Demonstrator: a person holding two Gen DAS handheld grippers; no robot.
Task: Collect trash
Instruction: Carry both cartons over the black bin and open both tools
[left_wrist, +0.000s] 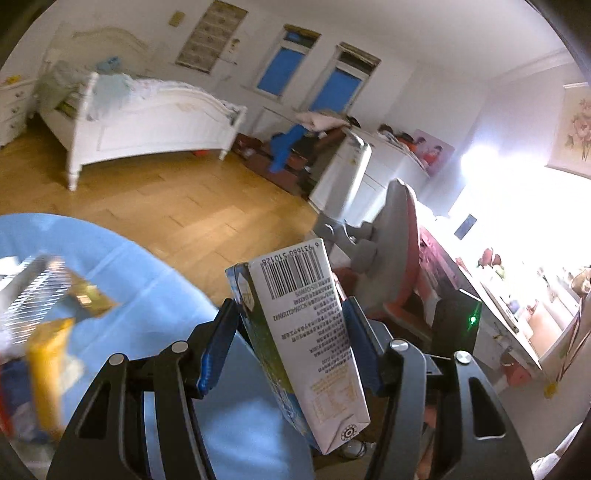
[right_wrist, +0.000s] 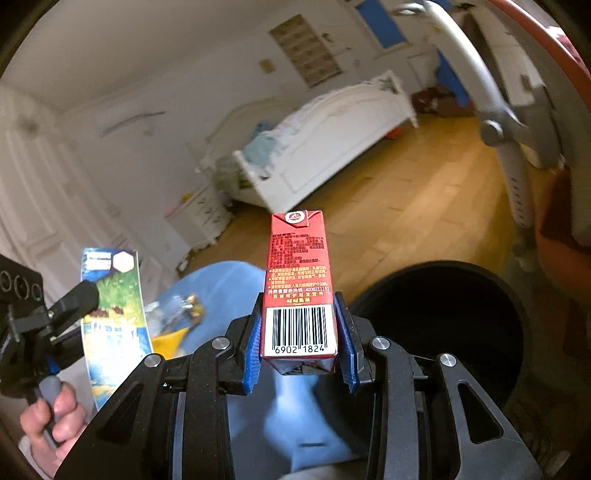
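Red carton (right_wrist: 295, 280) barcode digits 6902 1824, hotline 4008211151; white carton (left_wrist: 306, 332) barcode (inverted) 510128

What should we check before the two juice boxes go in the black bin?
1. Right gripper squeezes the red carton: ok.
2. Left gripper squeezes the blue-and-white carton: ok.
3. Black bin mouth is open: ok.
4. Red carton is over the bin: not ok, bin sits to its right.
5. Room left inside the bin: cannot tell, too dark.
6. More wrappers left on the blue table: ok, still some.
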